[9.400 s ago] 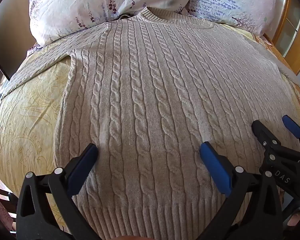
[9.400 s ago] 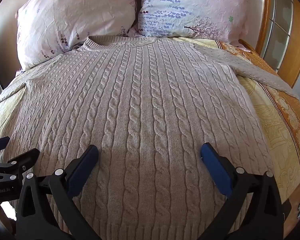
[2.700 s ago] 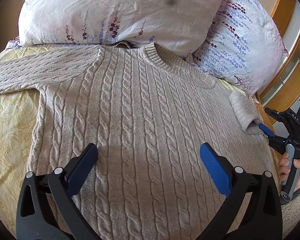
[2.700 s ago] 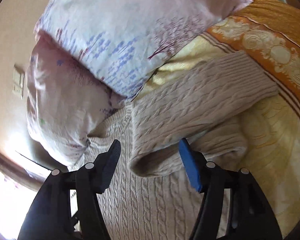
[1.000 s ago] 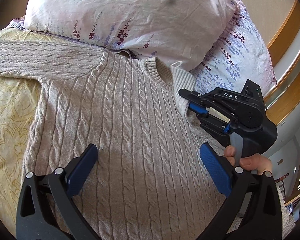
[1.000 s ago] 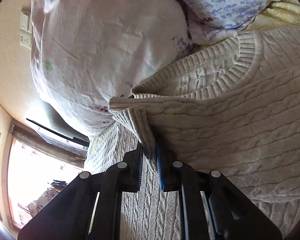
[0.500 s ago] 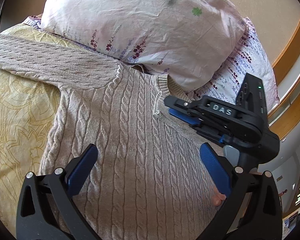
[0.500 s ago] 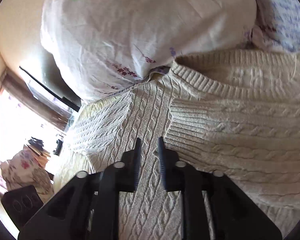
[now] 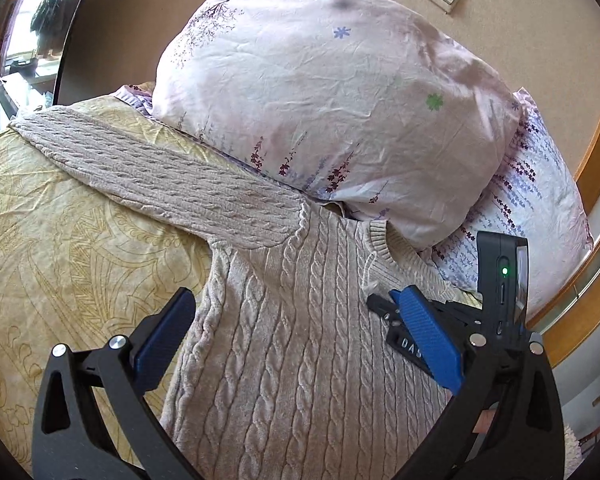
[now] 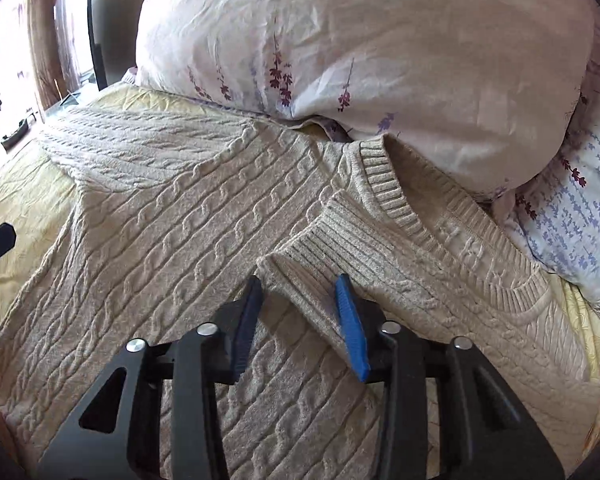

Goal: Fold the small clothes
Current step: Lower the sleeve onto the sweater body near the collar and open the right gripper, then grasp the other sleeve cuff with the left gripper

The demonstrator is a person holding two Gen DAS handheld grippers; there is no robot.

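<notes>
Sweater: the beige cable-knit sweater [image 10: 172,248] lies flat on the bed [image 9: 60,240], its collar against the pillow [image 9: 340,100].
Folded sleeve: the cuff [image 10: 320,240] lies on the chest, just ahead of the right claw [image 10: 300,292].
Right claw: spread, holding nothing.
Left claw: the left claw [image 9: 296,320] is spread wide above the sweater's body.

sweater [image 9: 300,340] flat on bed | left gripper [image 9: 296,344] wide open above it | pillow [image 9: 340,108] at 12 o'clock
</notes>
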